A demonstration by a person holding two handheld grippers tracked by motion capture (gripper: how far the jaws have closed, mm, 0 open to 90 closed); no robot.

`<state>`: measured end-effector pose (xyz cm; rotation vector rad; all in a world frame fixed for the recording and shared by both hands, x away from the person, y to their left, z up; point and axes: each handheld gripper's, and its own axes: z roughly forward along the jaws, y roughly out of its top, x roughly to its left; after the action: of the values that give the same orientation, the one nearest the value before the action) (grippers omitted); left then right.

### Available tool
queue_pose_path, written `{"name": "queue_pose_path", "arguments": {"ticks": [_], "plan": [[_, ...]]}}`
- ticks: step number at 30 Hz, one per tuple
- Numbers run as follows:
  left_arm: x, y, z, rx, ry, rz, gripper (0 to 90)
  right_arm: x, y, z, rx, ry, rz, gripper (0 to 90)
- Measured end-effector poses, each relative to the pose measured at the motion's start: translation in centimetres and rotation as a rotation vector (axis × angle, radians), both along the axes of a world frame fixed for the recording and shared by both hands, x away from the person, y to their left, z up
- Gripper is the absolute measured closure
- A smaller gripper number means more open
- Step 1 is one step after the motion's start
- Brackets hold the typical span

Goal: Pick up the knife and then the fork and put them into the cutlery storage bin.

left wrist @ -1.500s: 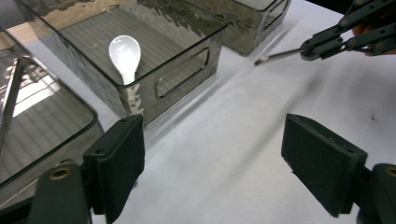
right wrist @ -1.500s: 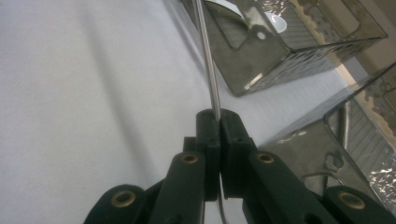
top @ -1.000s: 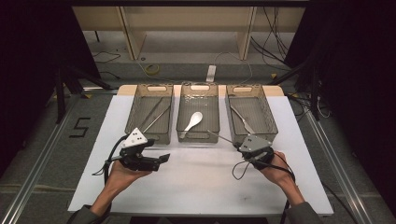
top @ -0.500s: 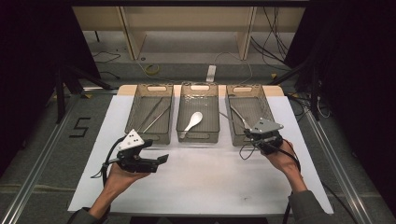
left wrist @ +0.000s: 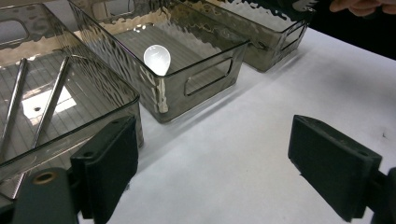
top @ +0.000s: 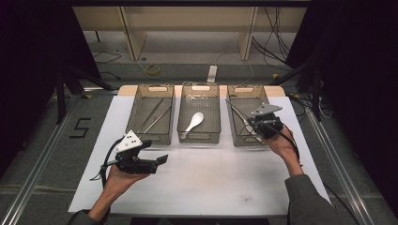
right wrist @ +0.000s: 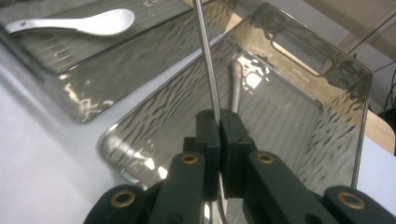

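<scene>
Over the right-hand bin of three ranged along the far edge of the tabletop, the right gripper hangs with its jaws pressed together on a thin metal rod, seemingly the handle of a utensil, gripped low so that the shaft rises straight out between the pads. Held that way, over the bin's open top, the piece looks ready to be set down inside or carried clear of the walls; which of the two cannot be told from the pictures. In the right gripper view the rod is slim, polished and bright, running up past the frame's top edge, while a second metal utensil with a rounded end lies on the ribbed floor of the same bin beneath it.

Nearer the front left of the tabletop, the left gripper waits with its jaws spread wide and nothing between them, pointed across the white surface towards the bins, apparently kept out of the working hand's way. The bins are smoky, rippled clear plastic with cut-out handles. The middle bin holds a white ceramic spoon by itself; the left bin holds two long metal sticks lying side by side at a slant.
</scene>
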<state>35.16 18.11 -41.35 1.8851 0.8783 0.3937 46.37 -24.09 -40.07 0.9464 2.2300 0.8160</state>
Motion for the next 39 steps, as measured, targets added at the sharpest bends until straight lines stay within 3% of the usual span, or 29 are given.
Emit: {"name": "queue_pose_path", "arguments": {"ticks": [6, 14, 25, 39], "plan": [[0.1, 0.1, 0.0, 0.0, -0.001, 0.003, 15.6, 1.9, 0.0, 0.1, 0.041, 0.034, -0.048, 88.4], [0.1, 0.3, 0.1, -0.01, -0.008, 0.016, 15.6, 3.6, -0.2, -0.3, 0.057, 0.063, -0.114, 88.4], [0.2, 0.3, 0.0, -0.016, -0.006, 0.021, 15.6, 4.7, -1.0, -1.2, 0.081, 0.097, -0.204, 88.3], [0.2, 0.3, -0.1, -0.007, 0.002, 0.02, 15.6, 5.6, -0.6, -2.3, 0.067, 0.137, -0.243, 88.1]]}}
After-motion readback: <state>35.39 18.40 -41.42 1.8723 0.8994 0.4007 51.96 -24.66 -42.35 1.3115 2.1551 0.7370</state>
